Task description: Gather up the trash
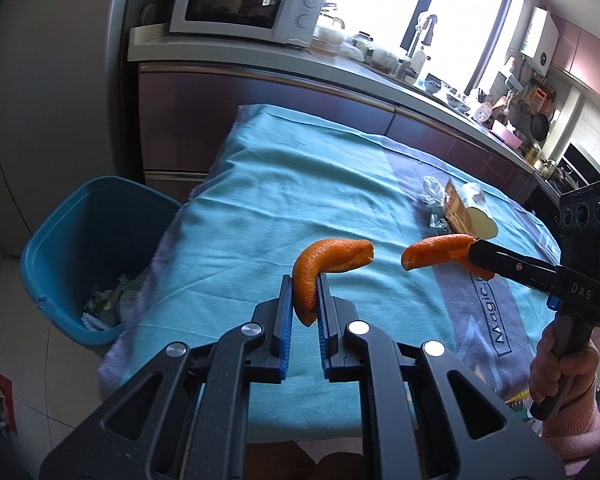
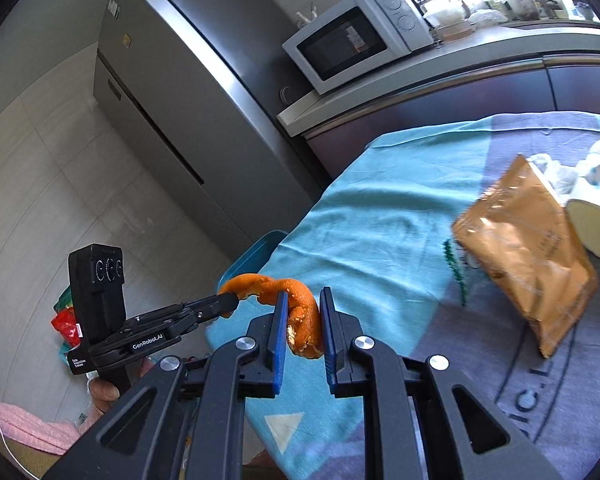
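Note:
My left gripper (image 1: 305,285) is shut on a curved orange peel (image 1: 324,268) and holds it above the teal cloth (image 1: 284,184) on the table. My right gripper (image 2: 303,300) is shut on a second orange peel (image 2: 304,316); in the left wrist view that peel (image 1: 432,254) sticks out of its tips (image 1: 474,250). The left gripper also shows in the right wrist view (image 2: 230,302) with its peel (image 2: 256,282). The blue trash bin (image 1: 80,220) stands on the floor left of the table, with trash inside.
A brown packet (image 2: 528,248), a pale cup (image 1: 478,210) lying on its side and crumpled wrappers (image 1: 432,192) lie on the cloth at the right. A microwave (image 1: 244,0) and a cluttered counter stand behind. A grey fridge (image 2: 172,92) stands at the left.

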Available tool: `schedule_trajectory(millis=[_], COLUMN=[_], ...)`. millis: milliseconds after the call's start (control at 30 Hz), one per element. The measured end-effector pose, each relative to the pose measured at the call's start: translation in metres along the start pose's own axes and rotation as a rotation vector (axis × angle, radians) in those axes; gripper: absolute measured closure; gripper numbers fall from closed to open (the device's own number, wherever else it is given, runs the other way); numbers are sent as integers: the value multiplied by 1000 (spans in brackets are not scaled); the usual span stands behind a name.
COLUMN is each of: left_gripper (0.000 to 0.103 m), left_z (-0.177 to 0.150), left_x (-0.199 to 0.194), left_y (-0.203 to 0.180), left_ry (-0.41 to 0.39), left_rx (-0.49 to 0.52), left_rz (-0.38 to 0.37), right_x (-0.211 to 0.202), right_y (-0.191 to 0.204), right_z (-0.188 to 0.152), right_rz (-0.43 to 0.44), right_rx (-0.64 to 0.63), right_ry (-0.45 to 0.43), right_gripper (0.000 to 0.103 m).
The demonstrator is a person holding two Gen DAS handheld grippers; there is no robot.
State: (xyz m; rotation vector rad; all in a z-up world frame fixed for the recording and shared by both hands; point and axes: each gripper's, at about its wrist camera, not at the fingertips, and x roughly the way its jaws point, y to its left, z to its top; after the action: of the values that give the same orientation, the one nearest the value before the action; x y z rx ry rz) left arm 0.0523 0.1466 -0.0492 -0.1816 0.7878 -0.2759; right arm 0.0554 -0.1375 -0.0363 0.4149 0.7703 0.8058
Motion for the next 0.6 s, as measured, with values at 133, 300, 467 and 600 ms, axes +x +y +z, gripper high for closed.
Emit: schedule_trajectory(millis=[133,300,467,600], left_gripper=[91,91,91,91], left_z=[-1,-1,-1,-4], left_x=[-8,-17,-24,-24], left_y=[15,34,49,56], left_ry=[-13,-29,-40,-37], left_rx=[-32,-69,-99,-113], left_rz=[30,61,81,81], right_x=[20,41,56,54], right_y=[6,15,24,20], right_z=[7,16,21,21], right_rz=[24,58,45,-19], right_rx=[-3,-12,-49,-51], right_ry=[24,48,70,60], right_gripper=[89,90,97,95])
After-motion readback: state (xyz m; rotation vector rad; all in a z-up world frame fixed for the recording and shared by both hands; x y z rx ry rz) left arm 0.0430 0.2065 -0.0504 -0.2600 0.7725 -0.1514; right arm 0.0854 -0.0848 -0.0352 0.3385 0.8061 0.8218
